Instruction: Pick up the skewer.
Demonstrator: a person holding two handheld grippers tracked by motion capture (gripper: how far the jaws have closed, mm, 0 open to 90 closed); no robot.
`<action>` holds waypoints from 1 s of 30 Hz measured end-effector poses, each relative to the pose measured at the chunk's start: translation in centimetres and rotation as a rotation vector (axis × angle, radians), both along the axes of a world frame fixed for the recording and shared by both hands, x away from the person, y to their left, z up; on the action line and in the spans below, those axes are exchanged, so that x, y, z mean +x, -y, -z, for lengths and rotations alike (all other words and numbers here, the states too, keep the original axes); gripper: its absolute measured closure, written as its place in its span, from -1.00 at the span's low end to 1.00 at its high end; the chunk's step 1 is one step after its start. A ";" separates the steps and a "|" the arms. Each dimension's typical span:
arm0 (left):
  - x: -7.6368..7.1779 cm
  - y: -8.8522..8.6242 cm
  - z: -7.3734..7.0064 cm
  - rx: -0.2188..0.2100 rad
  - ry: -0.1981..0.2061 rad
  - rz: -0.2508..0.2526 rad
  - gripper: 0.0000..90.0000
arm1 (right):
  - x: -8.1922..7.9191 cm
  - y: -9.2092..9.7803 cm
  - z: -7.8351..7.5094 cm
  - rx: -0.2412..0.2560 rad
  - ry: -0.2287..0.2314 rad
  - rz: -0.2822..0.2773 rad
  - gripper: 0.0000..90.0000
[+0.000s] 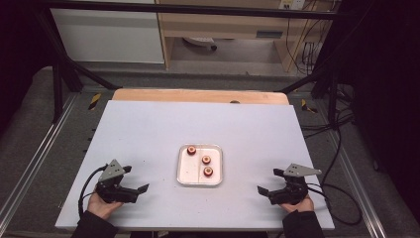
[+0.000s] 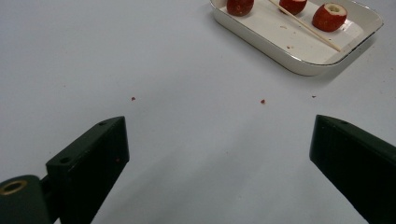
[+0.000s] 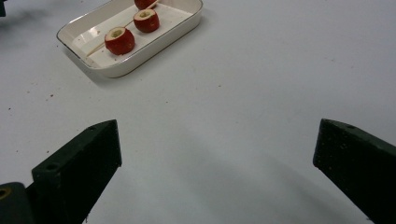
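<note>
High view: left tongs (image 1: 136, 178) and right tongs (image 1: 270, 180) gape wide, empty, flanking the tray (image 1: 181, 166).

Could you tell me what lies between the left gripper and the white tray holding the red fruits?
Only bare white table, apart from a few tiny red crumbs, as the left gripper view shows. The left gripper has its jaws open, well short of the tray.

Table (image 1: 148, 134) open on all sides of tray (image 1: 180, 171). Inside tray, three fruits (image 1: 206, 159) and a skewer (image 2: 303, 25) obstruct; its rim is low.
</note>
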State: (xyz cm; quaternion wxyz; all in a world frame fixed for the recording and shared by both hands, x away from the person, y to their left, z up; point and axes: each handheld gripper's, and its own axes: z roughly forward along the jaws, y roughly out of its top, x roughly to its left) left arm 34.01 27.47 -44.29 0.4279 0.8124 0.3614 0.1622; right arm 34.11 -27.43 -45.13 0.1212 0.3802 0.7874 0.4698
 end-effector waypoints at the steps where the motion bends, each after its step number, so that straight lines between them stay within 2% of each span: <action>1: 0.0 0.0 0.0 0.000 -0.001 0.000 -0.90 | 0.0 0.0 0.0 0.000 0.000 0.000 -0.96; 17: 0.0 1.4 -0.6 0.000 -0.013 -0.016 -0.90 | 0.0 -0.2 0.1 -0.015 -0.007 0.003 -0.96; 25: 0.1 3.7 -1.6 0.032 -0.012 0.002 -0.81 | 0.0 -0.3 0.1 -0.023 -0.002 0.005 -0.96; 30: 0.0 5.7 -2.3 0.062 -0.001 0.020 -0.60 | 0.1 -0.3 0.1 -0.026 -0.001 0.005 -0.96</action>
